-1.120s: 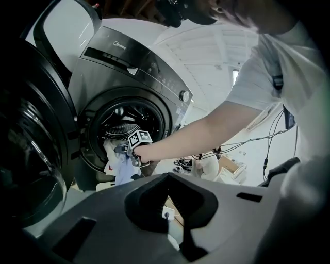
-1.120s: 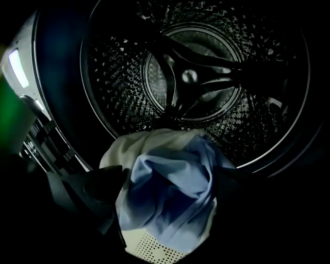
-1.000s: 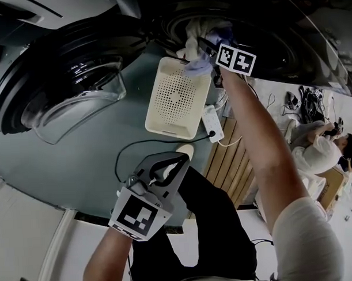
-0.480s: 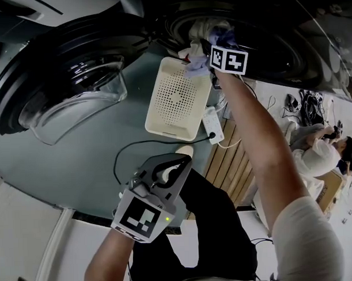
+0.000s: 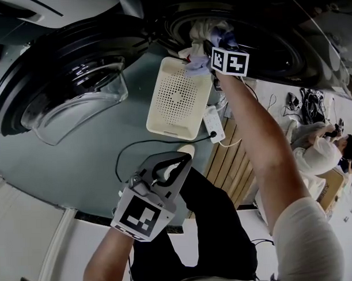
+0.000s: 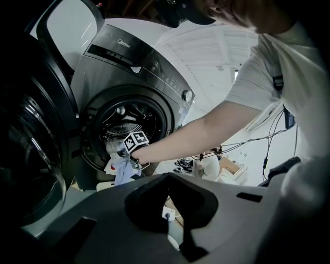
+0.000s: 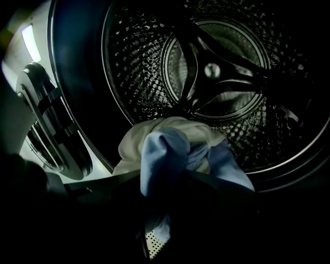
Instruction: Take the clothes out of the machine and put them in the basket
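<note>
**Blue and white cloth caught at the machine's mouth**

Step in hand: the grab; the right gripper [image 5: 206, 48] is reaching into the open machine [image 6: 129, 67], and its jaws are closing on the clothes [image 7: 170, 149], with the blue piece [image 7: 157, 154] bunched between them and hanging below; the white piece [image 7: 131, 142] lies against it, and whether it is pinched too I cannot tell. The clothes sit on the lip of the drum [image 7: 216, 72], half out; the basket [image 5: 175, 97] stands on the floor just below that opening, and looks empty. The left gripper [image 5: 182, 160] hangs well back, jaws together on nothing.

Next move, as I judge it: a firm grip first, then a pull out over the lip and a short drop into the basket; the trailing blue end may catch on the rim, so a lift clear of it seems wise.

Count: two grippers; one machine, its one door [image 5: 64, 77] swung wide; one basket; two garments in view, one blue, one white; one power strip [image 5: 213, 123] beside the basket.
</note>
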A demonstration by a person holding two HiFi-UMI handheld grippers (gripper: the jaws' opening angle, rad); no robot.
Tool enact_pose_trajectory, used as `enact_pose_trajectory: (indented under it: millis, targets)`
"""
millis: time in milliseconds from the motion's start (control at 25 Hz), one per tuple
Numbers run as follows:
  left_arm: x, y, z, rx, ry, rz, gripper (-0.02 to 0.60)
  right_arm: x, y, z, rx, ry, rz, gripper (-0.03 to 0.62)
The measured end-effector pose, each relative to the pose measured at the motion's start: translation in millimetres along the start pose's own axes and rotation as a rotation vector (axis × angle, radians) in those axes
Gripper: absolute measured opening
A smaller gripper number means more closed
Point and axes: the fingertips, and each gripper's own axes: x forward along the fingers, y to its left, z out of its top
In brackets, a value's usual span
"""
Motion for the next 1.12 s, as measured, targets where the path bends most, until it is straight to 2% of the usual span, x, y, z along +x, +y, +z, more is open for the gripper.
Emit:
enact_pose_trajectory:
  millis: [600, 1120]
  targets:
    - [-17, -20, 20, 0.002, 0.006, -0.029, 0.000, -58, 21, 18, 0.072, -0.068, 0.042, 0.077]
    - [-46, -40, 49, 0.026, 0.011, -0.053, 0.000, -136, 56, 37, 0.026, -0.121, 0.083, 0.077]
